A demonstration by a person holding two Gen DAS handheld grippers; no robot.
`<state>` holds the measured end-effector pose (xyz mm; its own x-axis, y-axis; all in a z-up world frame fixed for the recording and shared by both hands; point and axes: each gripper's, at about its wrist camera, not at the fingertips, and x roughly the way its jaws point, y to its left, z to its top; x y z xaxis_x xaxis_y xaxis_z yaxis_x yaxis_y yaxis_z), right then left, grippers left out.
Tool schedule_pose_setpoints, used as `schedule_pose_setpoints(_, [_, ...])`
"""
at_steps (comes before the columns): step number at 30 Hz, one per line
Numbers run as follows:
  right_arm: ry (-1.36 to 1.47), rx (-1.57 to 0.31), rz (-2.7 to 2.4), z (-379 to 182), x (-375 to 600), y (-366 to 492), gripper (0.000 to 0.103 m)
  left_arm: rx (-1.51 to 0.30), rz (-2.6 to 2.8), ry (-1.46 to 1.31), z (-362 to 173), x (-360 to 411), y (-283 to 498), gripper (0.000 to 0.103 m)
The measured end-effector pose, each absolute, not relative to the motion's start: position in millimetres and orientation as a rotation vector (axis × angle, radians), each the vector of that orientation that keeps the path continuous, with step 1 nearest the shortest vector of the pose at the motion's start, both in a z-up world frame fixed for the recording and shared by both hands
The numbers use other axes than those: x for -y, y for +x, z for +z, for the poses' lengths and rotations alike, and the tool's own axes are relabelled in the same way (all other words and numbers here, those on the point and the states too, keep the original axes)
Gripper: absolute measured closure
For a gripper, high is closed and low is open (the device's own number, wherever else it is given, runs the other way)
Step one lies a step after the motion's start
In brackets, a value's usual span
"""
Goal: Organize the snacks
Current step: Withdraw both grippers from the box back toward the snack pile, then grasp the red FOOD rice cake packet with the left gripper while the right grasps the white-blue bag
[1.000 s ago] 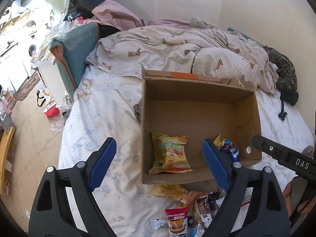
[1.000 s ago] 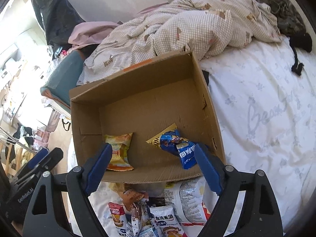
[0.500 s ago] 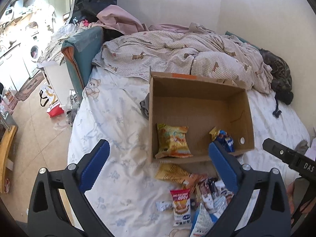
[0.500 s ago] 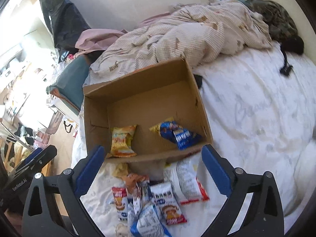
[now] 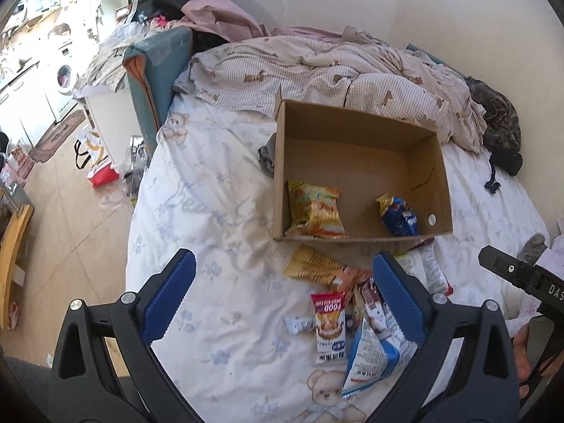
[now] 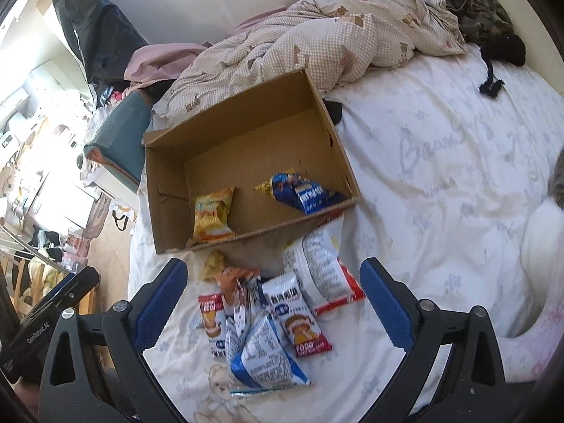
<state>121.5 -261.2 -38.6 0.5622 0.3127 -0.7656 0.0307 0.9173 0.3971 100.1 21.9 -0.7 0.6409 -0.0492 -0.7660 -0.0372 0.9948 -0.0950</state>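
Cardboard box (image 5: pixel 359 148): open on the bed (image 5: pixel 218 218), mid-bed, its back against the rumpled blanket (image 5: pixel 317 70) toward the head end. Two snacks in it so far, a yellow bag (image 5: pixel 315 209) front left and a blue packet (image 5: pixel 398 215) front right.
Loose snacks: a pile (image 6: pixel 268 310) on the sheet just in front of the box's near wall, toward the foot edge. There's a big white-and-red bag (image 6: pixel 320 275), two rice cake packs, a blue-white pouch on top, and an orange bag half tucked under the box.
Left gripper (image 5: pixel 282 299): jaws wide apart, nothing in them, hovering over bare sheet with the pile at its right finger.
Right gripper (image 6: pixel 275 303): also spread wide and empty, the pile sitting right between its fingers.
How I'd do it: pick one pack off the top, probably the blue-white pouch, rather than scooping a bunch. Pinch across the crimped edge so the slick film doesn't slip, lift clear of the near wall, drop it in an empty spot at the back.
In the way: packs overlap, so a neighbour could drag along. The soft sheet can bunch into the jaws. Both grippers are close together here.
Around: dark clothes (image 5: pixel 500 141) at the far right corner, and something furry (image 6: pixel 557 183) at the right edge, can't tell what.
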Motion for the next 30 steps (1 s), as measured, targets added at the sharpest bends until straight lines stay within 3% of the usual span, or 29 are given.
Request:
schedule_pose_setpoints(15, [0.356,-1.031,0.169,-54,261,97,0.002,-1.015,0.036,-0.116,-33,-20,85,0.004])
schedule_pose_setpoints(24, [0.502,-1.152,0.098,-83,291,104,0.003,-1.183,0.079,-0.209,-78,-26,101,0.005])
schedule_pose_setpoints(25, [0.512,-1.162,0.094,-85,292,105,0.002,-1.195,0.071,-0.21,-84,-22,103,0.006])
schedule_pose_setpoints(30, [0.513,-1.182,0.092,-90,289,111,0.002,-1.312,-0.034,-0.189,-121,10,118,0.037])
